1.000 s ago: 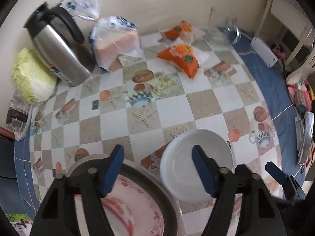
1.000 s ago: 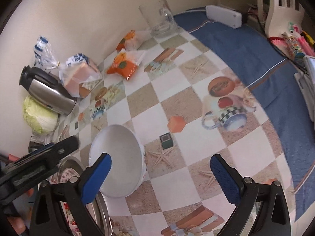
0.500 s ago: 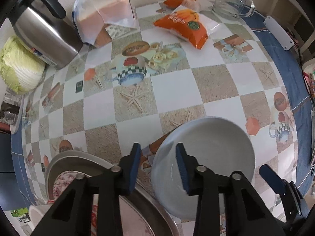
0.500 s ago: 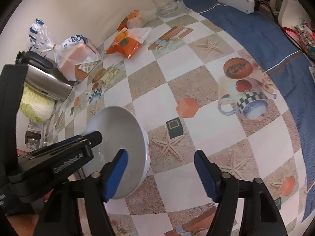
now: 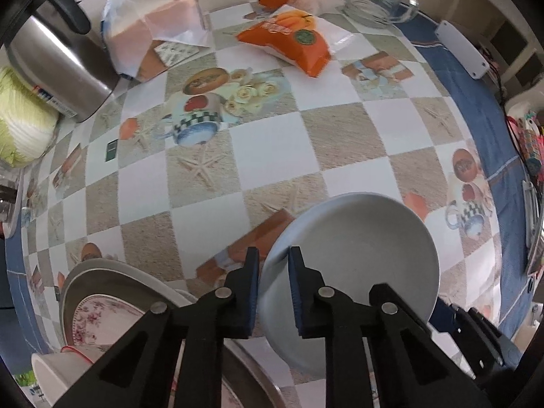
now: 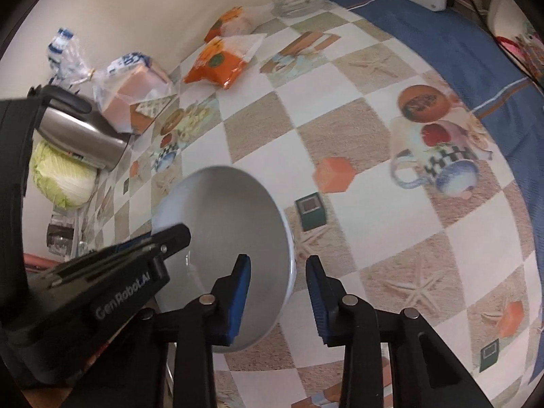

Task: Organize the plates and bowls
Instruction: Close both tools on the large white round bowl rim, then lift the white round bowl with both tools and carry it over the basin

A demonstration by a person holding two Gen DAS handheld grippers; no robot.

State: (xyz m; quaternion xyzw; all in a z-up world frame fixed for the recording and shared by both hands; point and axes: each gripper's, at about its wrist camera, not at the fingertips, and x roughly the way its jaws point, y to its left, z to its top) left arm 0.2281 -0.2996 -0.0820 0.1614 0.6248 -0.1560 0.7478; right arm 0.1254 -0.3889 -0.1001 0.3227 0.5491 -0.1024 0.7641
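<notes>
A plain white bowl (image 5: pixel 357 258) sits tilted on the checkered tablecloth. My left gripper (image 5: pixel 273 287) is shut on its left rim. In the right wrist view the same bowl (image 6: pixel 227 238) stands tilted, and my right gripper (image 6: pixel 278 301) has its jaws partly closed around the bowl's right rim, still apart from it. A grey plate (image 5: pixel 112 278) holding a floral plate (image 5: pixel 98 319) lies at the lower left, with a white cup (image 5: pixel 57 370) beside it.
A steel kettle (image 5: pixel 57 57), a cabbage (image 5: pixel 20 125), a bread bag (image 5: pixel 153 30), orange snack bags (image 5: pixel 289 40) and a glass mug (image 5: pixel 384 3) stand along the back wall. A blue cloth (image 5: pixel 489 129) covers the table's right side.
My left gripper closed on the bowl's left rim and tilted it up. My right gripper moved in and narrowed its jaws around the bowl's right rim.
</notes>
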